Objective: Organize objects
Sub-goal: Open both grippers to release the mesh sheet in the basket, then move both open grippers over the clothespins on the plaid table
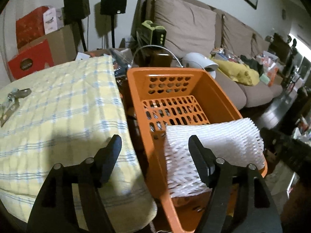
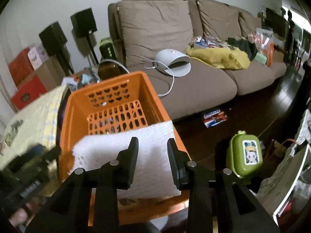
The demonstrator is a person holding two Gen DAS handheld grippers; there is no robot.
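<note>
Foam sheet (image 1: 213,147) lies draped over the orange basket's (image 1: 136,81) near rim at 4 o'clock of your left view; your left gripper (image 1: 154,145) gapes wide, empty. Right view: right gripper (image 2: 152,147) stands part-open above it, gripping nothing. Release looks done; next, pick another object.

Premises present as a lived-in home living room. A long brown sofa (image 2: 175,73) strewn with belongings lines the wall, beside two black speakers on stands (image 1: 113,1) and stacked cardboard boxes (image 1: 58,42).
</note>
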